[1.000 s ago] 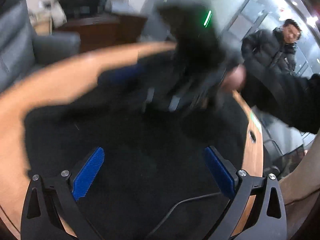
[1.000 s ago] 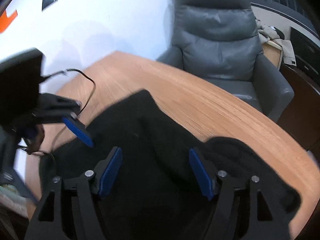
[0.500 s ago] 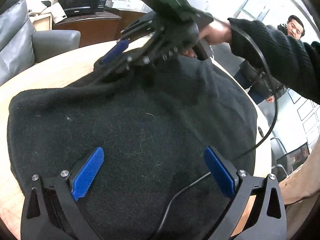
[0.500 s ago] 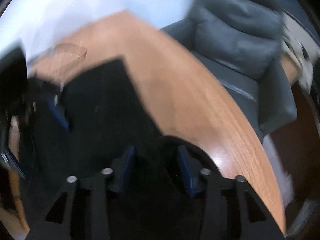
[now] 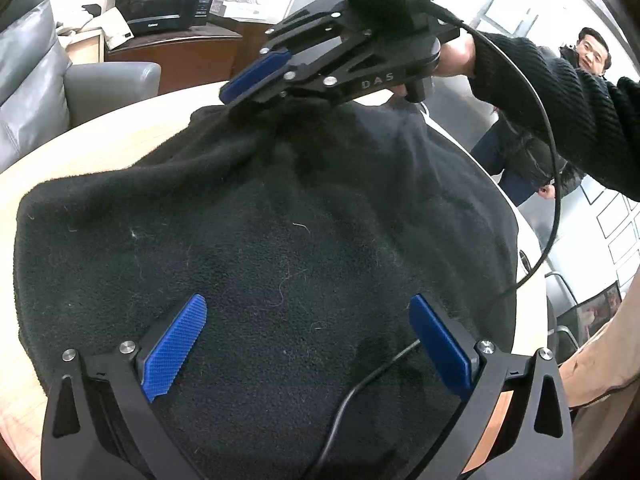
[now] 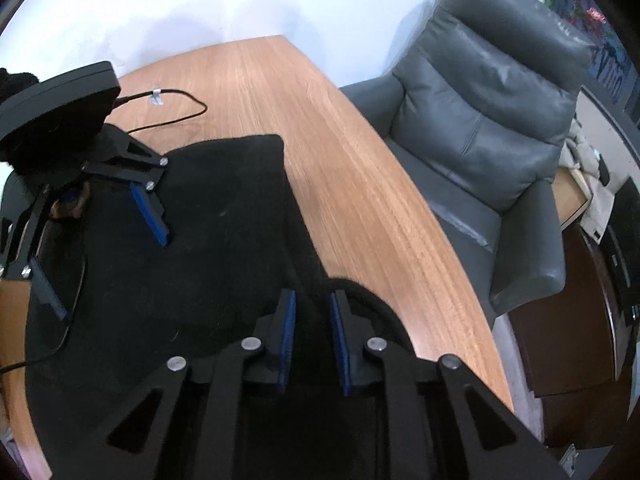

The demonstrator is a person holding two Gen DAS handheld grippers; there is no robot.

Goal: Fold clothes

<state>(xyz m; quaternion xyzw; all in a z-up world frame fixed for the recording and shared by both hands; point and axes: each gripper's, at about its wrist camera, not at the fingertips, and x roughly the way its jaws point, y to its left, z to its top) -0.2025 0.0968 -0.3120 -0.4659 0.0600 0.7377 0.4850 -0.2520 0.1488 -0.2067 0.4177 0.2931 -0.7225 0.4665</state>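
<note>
My left gripper [image 5: 306,344] hung over the black fleece garment [image 5: 280,248], fingers [image 5: 174,350] spread wide and released, gripping nothing. The fleece lay bunched across the rounded wooden surface [image 6: 320,128], covering most of the near end. My right gripper [image 6: 312,336] had its blue-padded fingers [image 6: 287,336] clenched nearly together on a raised fold of that fleece at its far edge; from the left wrist view I saw the same right gripper [image 5: 256,92] pinching cloth and lifting it into a peak.

A black cable [image 5: 360,392] trailed over the fleece right between my left fingers, and another cable [image 6: 172,106] looped across bare wood beyond the garment. On the right gripper's black frame I read the letters "DAS" [image 5: 378,80]. My right hand [image 5: 456,56], in a ribbed black sleeve, gripped the handle.

Around us: a grey leather armchair [image 6: 492,128] stood just beside the surface's long edge. Behind it a black microwave [image 5: 160,4] sat on a dark wooden cabinet [image 5: 176,56]; its brand mark was too small to read. A man in a dark puffer jacket [image 5: 592,56] stood off to the right, looking my way.
</note>
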